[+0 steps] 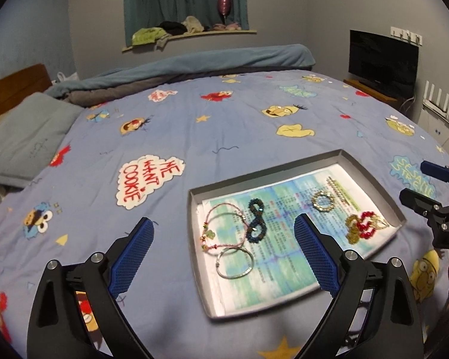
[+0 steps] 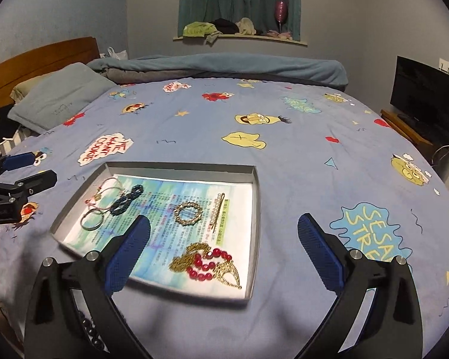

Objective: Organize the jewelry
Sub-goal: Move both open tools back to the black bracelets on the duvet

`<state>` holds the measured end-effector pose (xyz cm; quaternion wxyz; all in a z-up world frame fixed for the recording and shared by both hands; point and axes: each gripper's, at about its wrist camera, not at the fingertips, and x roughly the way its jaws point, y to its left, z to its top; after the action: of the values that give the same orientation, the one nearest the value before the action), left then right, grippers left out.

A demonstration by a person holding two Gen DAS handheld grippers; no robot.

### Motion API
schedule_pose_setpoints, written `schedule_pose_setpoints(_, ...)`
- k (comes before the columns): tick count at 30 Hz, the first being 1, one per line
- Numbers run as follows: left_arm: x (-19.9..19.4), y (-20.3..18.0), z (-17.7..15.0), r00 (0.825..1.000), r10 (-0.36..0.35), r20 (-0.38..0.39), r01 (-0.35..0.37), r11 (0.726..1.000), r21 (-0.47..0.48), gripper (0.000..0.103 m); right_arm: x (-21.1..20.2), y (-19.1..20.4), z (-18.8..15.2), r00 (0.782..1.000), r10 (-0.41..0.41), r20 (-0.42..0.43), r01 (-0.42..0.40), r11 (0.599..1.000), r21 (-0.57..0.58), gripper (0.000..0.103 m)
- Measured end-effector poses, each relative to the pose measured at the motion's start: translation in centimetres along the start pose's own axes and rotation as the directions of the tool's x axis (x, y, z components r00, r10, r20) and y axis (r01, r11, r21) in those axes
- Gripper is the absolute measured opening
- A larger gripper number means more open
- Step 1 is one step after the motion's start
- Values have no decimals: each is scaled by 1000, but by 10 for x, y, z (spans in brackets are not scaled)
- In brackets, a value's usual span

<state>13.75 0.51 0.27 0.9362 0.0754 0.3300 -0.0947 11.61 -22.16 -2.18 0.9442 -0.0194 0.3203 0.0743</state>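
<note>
A shallow grey tray [image 2: 256, 209] is laid on the bed [image 2: 284, 155], lined with a printed paper sheet [image 2: 152, 197], and all the jewelry is seen inside it. At one end a thin silver bangle [image 1: 236, 261], a pink cord bracelet [image 1: 224, 227] and a dark beaded figure-eight piece [image 1: 256, 223] are grouped; near the middle a small gold ring-shaped brooch [image 2: 187, 213] and what may be a hair clip [image 2: 217, 209] are placed; at the other end a gold chain tangled with red beads [image 2: 208, 264] is heaped. The left claw [image 1: 224, 255] and the right claw [image 2: 224, 252] are both spread wide and nothing is held by either. The chain and cord are judged light, limp and easily snagged, best pinched at a bunched part; the bangle is stiff and likely slippery, best taken across its rim.
</note>
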Motion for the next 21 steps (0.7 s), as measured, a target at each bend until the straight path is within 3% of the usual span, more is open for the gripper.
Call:
schedule_pose_setpoints(8,-29,-11,-21,998,-1,-57,8,993,121,94,-26,9,-10,999,43,-28,-45,997,-66,97)
schedule_pose_setpoints(21,-38,-38,-103,980,-69,-188,89,991,99,94,-35,39,-81,975,115,-192,-142,981,-134,97)
